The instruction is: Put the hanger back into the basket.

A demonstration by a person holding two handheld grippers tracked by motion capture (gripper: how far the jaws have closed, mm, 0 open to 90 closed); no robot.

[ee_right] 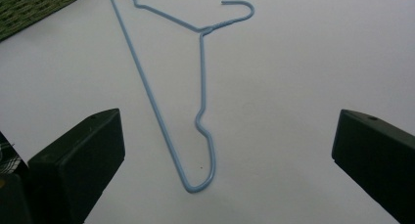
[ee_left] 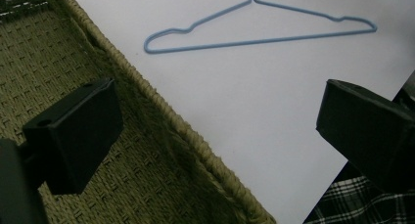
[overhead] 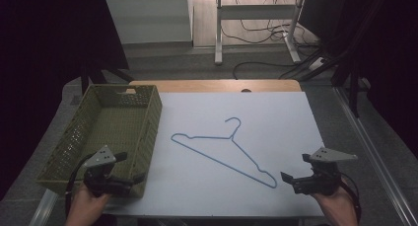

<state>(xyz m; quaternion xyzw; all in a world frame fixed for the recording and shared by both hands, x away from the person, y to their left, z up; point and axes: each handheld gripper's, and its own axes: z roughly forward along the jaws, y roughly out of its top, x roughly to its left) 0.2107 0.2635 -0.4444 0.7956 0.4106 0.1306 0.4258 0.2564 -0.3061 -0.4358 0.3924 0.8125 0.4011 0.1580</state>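
Note:
A light blue wire hanger (overhead: 224,154) lies flat on the white table surface (overhead: 276,117), hook toward the far side. In the left gripper view the hanger (ee_left: 235,41) is ahead, beyond the basket rim. In the right gripper view the hanger (ee_right: 161,111) lies ahead, its near corner between the jaws' lines. My left gripper (overhead: 129,168) is open at the near corner of the olive woven basket (overhead: 79,137), nothing between its jaws. My right gripper (overhead: 295,168) is open, low over the table just right of the hanger's near end, holding nothing.
The woven basket (ee_left: 147,185) takes up the table's left side and has nothing in it. The table's near edge (overhead: 212,215) lies just beyond the hands. A white desk frame (overhead: 256,18) and cables (overhead: 296,63) are on the floor behind the table.

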